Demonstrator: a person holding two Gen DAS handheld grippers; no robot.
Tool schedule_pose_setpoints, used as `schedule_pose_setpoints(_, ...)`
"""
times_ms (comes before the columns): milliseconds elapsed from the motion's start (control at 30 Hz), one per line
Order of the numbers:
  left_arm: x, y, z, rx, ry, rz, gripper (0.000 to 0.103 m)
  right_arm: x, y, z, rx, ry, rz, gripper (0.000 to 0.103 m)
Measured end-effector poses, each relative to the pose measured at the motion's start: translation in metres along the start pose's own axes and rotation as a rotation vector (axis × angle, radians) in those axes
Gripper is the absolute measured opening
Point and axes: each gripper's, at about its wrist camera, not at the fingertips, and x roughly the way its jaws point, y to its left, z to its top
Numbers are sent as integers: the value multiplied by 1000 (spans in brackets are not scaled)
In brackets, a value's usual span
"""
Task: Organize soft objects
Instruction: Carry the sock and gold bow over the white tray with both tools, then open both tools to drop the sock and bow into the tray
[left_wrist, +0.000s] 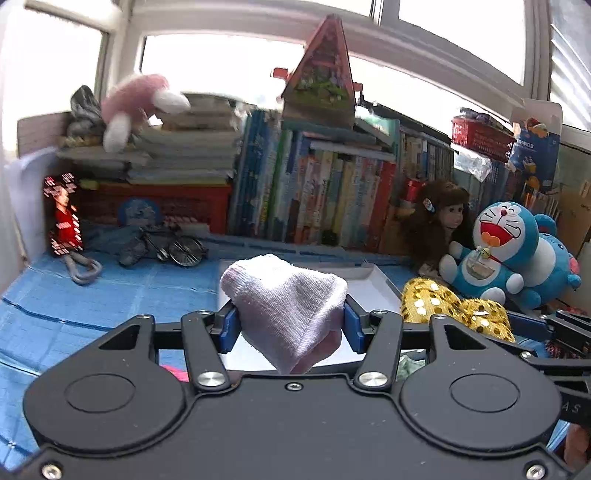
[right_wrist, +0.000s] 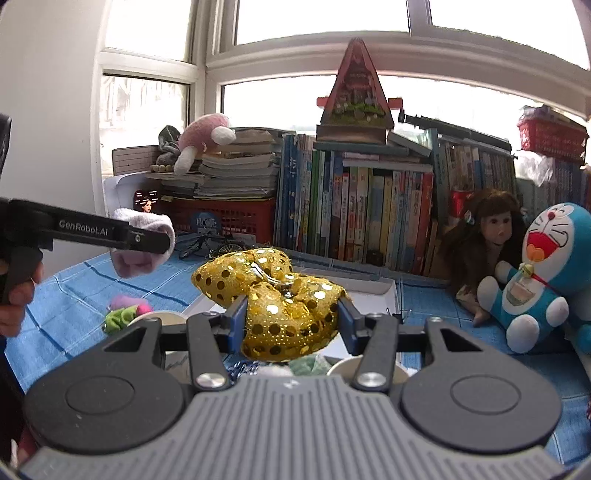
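Note:
My left gripper (left_wrist: 290, 323) is shut on a white-pink sock (left_wrist: 288, 302) and holds it in the air above the white tray (left_wrist: 373, 275). The sock also shows in the right wrist view (right_wrist: 147, 243), held by the left gripper (right_wrist: 162, 242) at the left. My right gripper (right_wrist: 291, 319) is shut on a gold sequin bow (right_wrist: 273, 295), lifted above the tray (right_wrist: 384, 291). The bow also shows in the left wrist view (left_wrist: 454, 308), at the right.
A blue cloth (left_wrist: 110, 295) covers the table. A green and pink soft item (right_wrist: 123, 314) lies left of the tray. A doll (right_wrist: 487, 236) and a Doraemon plush (right_wrist: 539, 273) sit at the right. Books (right_wrist: 369, 214) and a red basket (right_wrist: 229, 218) line the back.

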Motion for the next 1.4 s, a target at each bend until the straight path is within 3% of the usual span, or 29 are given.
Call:
schedule_pose_setpoints(300,85,6,43,-46,214,-23,51,51,-39,44,62,133,-25,54)
schedule_pose_setpoints(500,133,7,53,-77,291,-29,51,94,-63,54,127,231,-74,55)
schedule_pose_setpoints(967,226,8,37,-64,462,-27,52,187,-100,30,260,443,-135,55)
schedule_pose_setpoints(1400,256,7,20,-67,556,-25,52,220,-96,8,245,549,-139,57)
